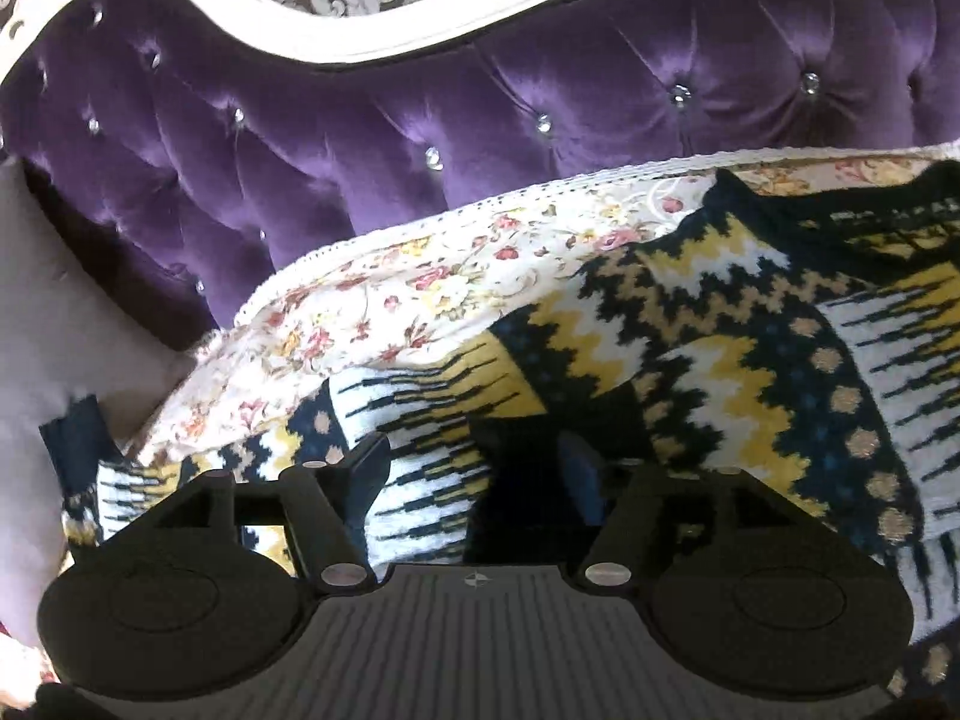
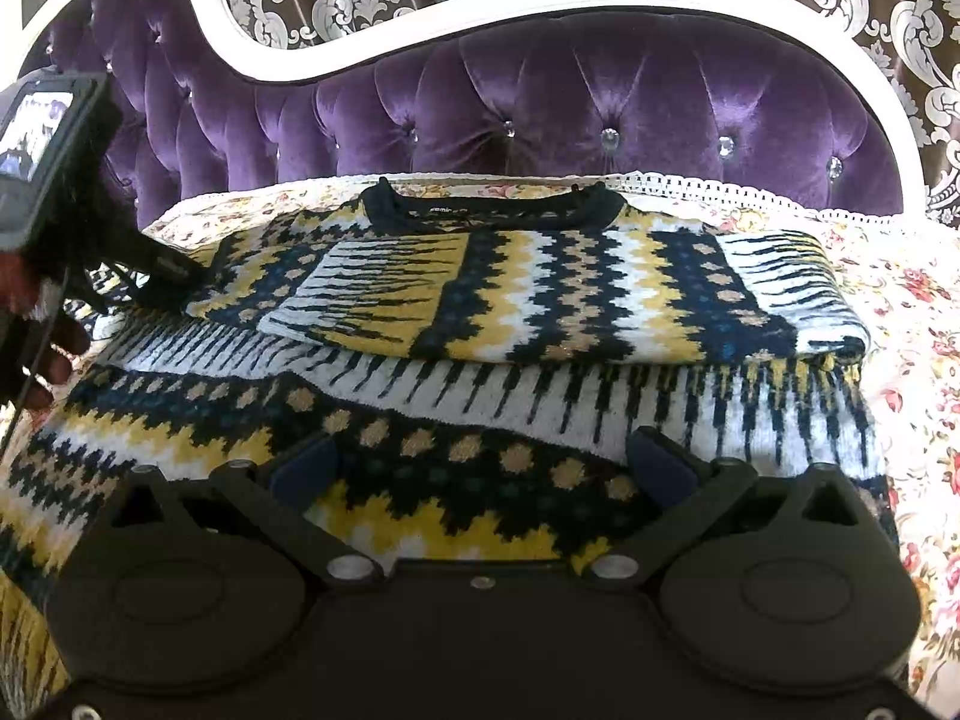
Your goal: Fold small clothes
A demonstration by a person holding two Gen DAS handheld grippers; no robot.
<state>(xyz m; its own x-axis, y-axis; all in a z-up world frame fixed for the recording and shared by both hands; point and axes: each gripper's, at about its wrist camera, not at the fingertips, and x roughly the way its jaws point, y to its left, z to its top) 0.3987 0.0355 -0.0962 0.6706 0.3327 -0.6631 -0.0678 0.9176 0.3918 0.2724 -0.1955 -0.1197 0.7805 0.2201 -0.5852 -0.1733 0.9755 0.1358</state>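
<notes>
A knitted sweater (image 2: pixel 540 300) in black, yellow, white and navy lies on a floral bedspread (image 2: pixel 912 324), collar toward the headboard, both sleeves folded across its chest. My right gripper (image 2: pixel 480 462) is open, its jaws wide apart over the sweater's bottom hem. My left gripper (image 1: pixel 474 468) is open too, over the sweater's left sleeve edge (image 1: pixel 420 420), with cloth lying between its fingers. The left gripper also shows in the right wrist view (image 2: pixel 174 270), touching the sweater's left shoulder area.
A purple tufted headboard (image 2: pixel 540 96) with a white frame stands behind the bed. A lace trim (image 1: pixel 480 204) edges the bedspread. A pale pillow (image 1: pixel 36 360) lies at the left. Patterned wallpaper is behind.
</notes>
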